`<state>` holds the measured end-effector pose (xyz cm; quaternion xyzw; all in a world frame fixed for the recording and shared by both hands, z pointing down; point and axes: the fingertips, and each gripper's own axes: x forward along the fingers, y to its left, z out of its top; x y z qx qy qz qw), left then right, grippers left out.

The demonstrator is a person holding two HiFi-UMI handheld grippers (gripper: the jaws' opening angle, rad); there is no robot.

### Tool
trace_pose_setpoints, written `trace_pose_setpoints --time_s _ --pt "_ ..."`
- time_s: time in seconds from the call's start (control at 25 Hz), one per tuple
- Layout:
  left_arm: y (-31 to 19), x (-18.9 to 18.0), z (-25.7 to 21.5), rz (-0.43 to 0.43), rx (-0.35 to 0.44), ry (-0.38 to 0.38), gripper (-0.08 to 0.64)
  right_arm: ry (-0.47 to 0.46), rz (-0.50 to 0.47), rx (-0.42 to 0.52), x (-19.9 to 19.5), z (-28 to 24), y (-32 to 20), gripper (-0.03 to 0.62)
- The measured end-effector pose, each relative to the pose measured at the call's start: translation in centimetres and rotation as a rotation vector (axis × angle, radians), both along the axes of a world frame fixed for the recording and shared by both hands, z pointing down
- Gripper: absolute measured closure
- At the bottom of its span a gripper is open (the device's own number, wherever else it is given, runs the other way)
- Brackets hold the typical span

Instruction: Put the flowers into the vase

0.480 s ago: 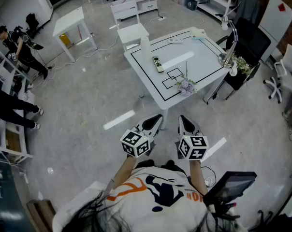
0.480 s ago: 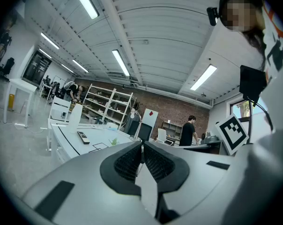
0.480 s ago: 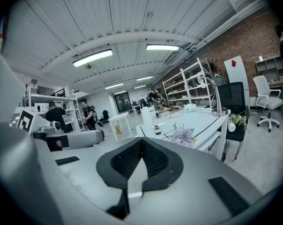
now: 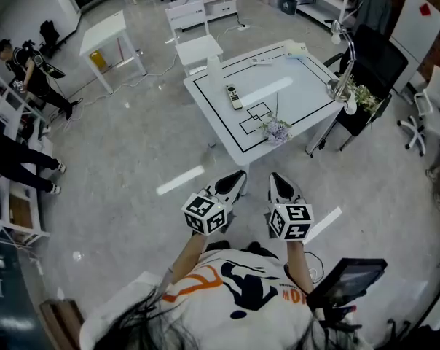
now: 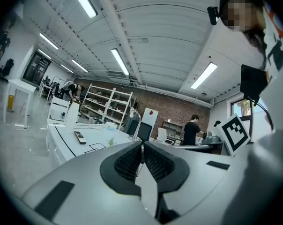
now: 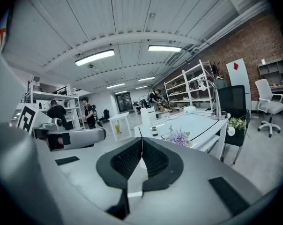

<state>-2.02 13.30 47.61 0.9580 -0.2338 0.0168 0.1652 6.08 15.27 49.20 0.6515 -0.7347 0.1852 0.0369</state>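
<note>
Head view: left gripper (image 4: 237, 179) and right gripper (image 4: 276, 181) side by side, close to the body, over bare floor (image 4: 132, 159), well apart from the tabletop (image 4: 300, 86).
State of the left fingers (image 5: 130, 163): pressed together, nothing between them.
State of the right fingers (image 6: 155, 161): pressed together as well, empty.
Place of the flowers (image 4: 278, 130): small lilac bunch lying flat near the tabletop's front edge, just beside the drawn squares (image 4: 255, 117), thin stem toward the middle.
Flowers against the fingers: ahead and far off, out of reach of either side; in the right gripper view slightly right of the closed tips.
Likely vase: tall white container (image 4: 215, 65), upright near the far left corner, well apart from the flowers; identity not certain at this size.
Other things: remote control (image 4: 234, 97) between that container and the flowers; desk lamp (image 4: 342, 86) at the right edge.
Reason for the posture: probably an approach stance, held low and closed because nothing graspable lies within reach.
Stage: judged as the very start, flowers not yet picked up.
Next need: closing the gap to the tabletop, then spreading one pair of fingers around the stem.
</note>
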Motion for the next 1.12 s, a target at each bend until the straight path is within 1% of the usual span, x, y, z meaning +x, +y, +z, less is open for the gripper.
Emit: trace_pose_setpoints --time_s 0.4,0.6,0.92,1.12 --pt "0.7 4.2 1.2 0.001 -0.009 -0.012 0.549 -0.002 -0.016 -0.025 3.9 1.6 0.7 0.577" --pt "1.4 5.1 2.0 0.000 -0.020 -0.036 0.549 -0.016 -0.021 -0.039 5.0 2.4 1.0 0.577" --pt "-0.5 5.4 3.1 -0.025 -0.031 -0.047 0.549 -0.035 -0.035 -0.060 5.6 4.1 -0.3 0.577" --pt "-2.8 6.1 4.0 -0.013 -0.054 -0.047 0.549 -0.036 -0.020 -0.074 6.5 4.6 -2.8 0.577"
